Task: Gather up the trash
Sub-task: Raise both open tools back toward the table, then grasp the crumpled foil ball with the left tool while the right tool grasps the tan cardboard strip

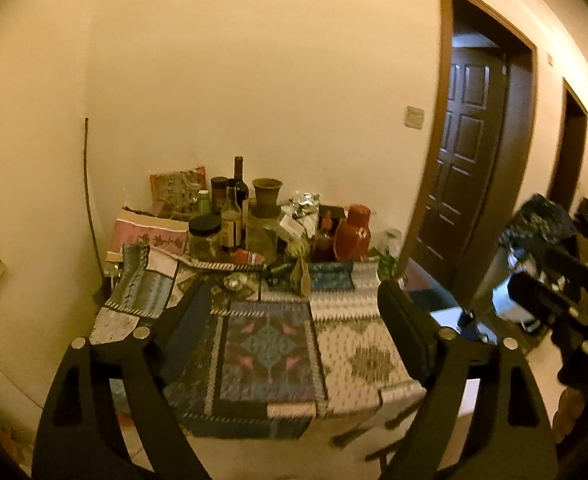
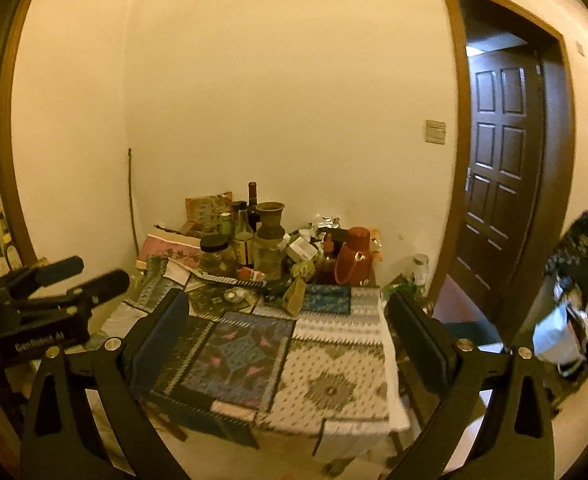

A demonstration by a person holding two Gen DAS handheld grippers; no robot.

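Holding both tools wide with nothing between the jaws: left black two-finger gripper (image 1: 294, 308) and right black two-finger gripper (image 2: 290, 312), both pointing at a small table under a patchwork patterned cloth (image 1: 349, 360), well short of it

Spotting likely trash at the far half of the table: a crumpled silvery ball of foil (image 1: 236, 282) lying on the cloth just in front of the clutter, a torn brown paper scrap (image 1: 301, 276) standing near the middle, more crinkled silver wrapping (image 1: 303, 202) piled up at the back

Risking a knock-over when reaching in: trash sitting close to a crowd of upright things, among them a dark glass wine bottle (image 1: 240, 178), a brown clay vase (image 1: 267, 196) perched on a clear glass jar (image 1: 262, 236), and a red plastic jug (image 1: 353, 234); wide jaws sweeping past could topple them. Dragging the loose cloth could pull everything along. Judging trash from keepsake is also shaky in this blur

Sitting in a corner of cream walls (image 2: 278, 92), under warm dim light, with a dark brown panelled door (image 2: 501, 172) standing open to the right
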